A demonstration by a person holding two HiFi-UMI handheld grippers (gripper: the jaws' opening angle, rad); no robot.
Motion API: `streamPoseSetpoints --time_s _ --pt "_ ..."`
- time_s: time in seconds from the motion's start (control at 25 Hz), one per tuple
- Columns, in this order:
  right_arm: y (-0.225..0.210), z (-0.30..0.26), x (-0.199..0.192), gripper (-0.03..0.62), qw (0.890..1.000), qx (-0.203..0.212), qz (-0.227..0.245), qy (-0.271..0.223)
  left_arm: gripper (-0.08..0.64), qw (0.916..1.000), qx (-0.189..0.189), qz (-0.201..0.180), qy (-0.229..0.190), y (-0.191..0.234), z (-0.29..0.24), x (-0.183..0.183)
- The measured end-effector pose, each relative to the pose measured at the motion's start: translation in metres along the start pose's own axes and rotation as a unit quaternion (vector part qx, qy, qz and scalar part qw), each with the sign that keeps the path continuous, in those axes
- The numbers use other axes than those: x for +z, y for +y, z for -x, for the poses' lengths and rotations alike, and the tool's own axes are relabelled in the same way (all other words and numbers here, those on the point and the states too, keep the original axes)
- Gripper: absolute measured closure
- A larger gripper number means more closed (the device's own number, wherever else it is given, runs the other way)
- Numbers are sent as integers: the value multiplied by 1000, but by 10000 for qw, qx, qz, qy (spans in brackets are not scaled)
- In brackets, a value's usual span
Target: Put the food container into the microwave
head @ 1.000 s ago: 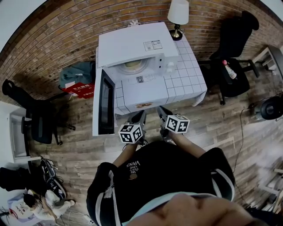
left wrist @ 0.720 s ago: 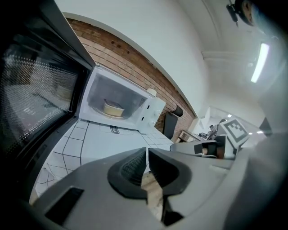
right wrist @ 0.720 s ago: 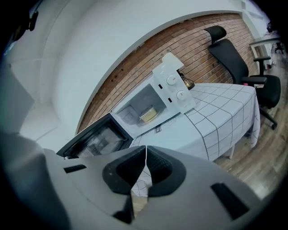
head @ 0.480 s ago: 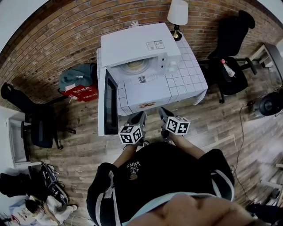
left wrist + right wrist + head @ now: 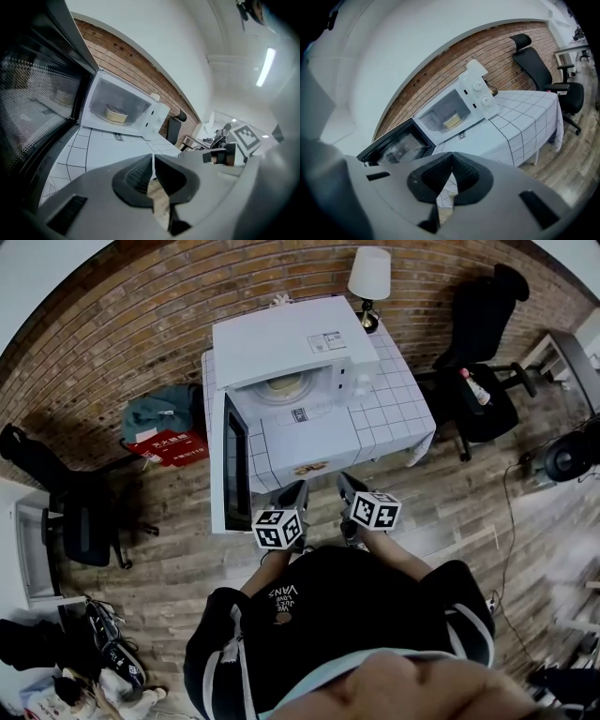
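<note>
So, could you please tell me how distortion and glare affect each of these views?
Head view: fisheye bows the brick wall into an arc. Left gripper view: the ceiling light flares, hazing the right side. Right gripper view: dark vignetted corners, yet the microwave is sharp.

The way into the microwave (image 5: 286,338) lies clear over the bare near part of the table (image 5: 394,418), walled on the left by its open door (image 5: 234,465), while the food container (image 5: 281,385) fills the cavity's middle and a lamp (image 5: 368,273) blocks the far right corner.
</note>
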State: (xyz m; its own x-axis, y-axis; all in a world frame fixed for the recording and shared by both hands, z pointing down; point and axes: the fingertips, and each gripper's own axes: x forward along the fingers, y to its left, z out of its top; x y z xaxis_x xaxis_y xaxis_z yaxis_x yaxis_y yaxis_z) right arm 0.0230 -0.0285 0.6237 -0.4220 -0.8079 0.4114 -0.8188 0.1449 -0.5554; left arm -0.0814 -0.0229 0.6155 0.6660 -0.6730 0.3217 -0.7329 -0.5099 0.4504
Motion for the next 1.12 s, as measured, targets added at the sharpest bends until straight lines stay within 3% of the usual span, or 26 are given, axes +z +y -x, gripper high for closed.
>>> streamPoseSetpoints --time_s 1.12 --pt "4 9 -12 588 9997 -214 -82 -26 537 9998 -208 38 3 -2 7 -4"
